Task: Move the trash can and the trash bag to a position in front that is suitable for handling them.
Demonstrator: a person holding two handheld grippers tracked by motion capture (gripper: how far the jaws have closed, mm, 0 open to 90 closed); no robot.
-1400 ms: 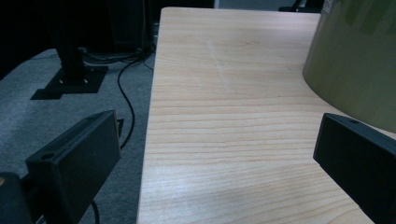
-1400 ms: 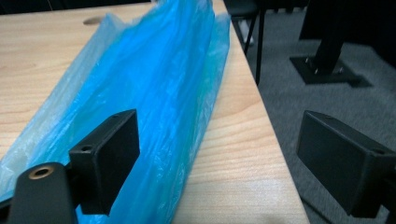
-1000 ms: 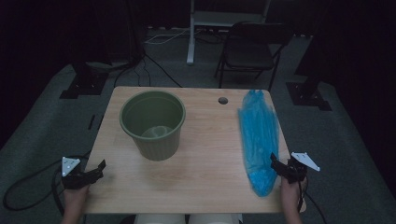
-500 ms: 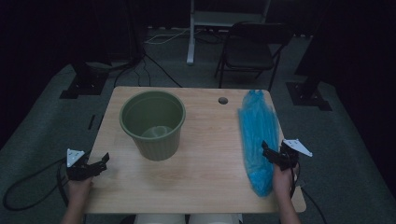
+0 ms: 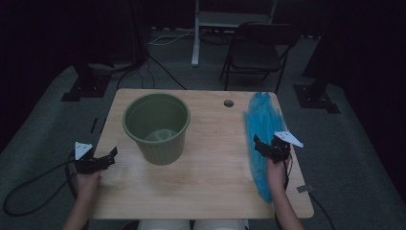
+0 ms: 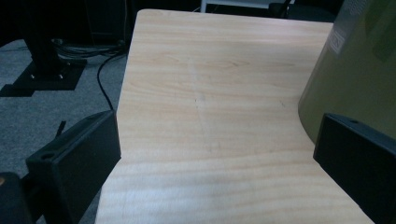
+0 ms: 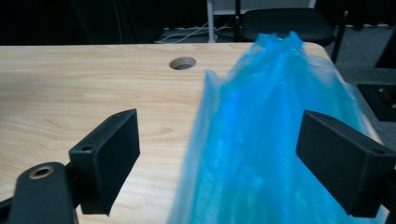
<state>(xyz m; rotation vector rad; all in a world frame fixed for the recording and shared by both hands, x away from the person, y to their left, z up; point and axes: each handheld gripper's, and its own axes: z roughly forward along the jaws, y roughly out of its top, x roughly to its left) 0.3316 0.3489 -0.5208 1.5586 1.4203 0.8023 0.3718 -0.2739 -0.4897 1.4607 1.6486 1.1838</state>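
A green plastic bin (image 5: 156, 127) stands upright on the left half of the wooden table (image 5: 210, 167). A long crumpled blue plastic bag (image 5: 261, 124) lies along the table's right side. My right gripper (image 5: 266, 143) hovers open over the middle of the bag; in the right gripper view the blue bag (image 7: 275, 130) runs between and beneath the spread jaws of the right gripper (image 7: 224, 158), and contact is unclear. My left gripper (image 5: 110, 157) is open at the table's left edge, empty. In the left gripper view the left gripper (image 6: 217, 154) faces bare wood, with the bin's wall (image 6: 355, 70) at the right.
A round cable hole (image 5: 229, 103) sits in the table's far side, left of the bag. A dark folding chair (image 5: 258, 52) and a white stand are beyond the table. Black stand bases (image 5: 81, 88) and cables lie on the grey carpet on both sides.
My right gripper has moved forward and left from the table's front right edge to over the blue bag. The left gripper has edged forward and right, closer to the table's left edge.
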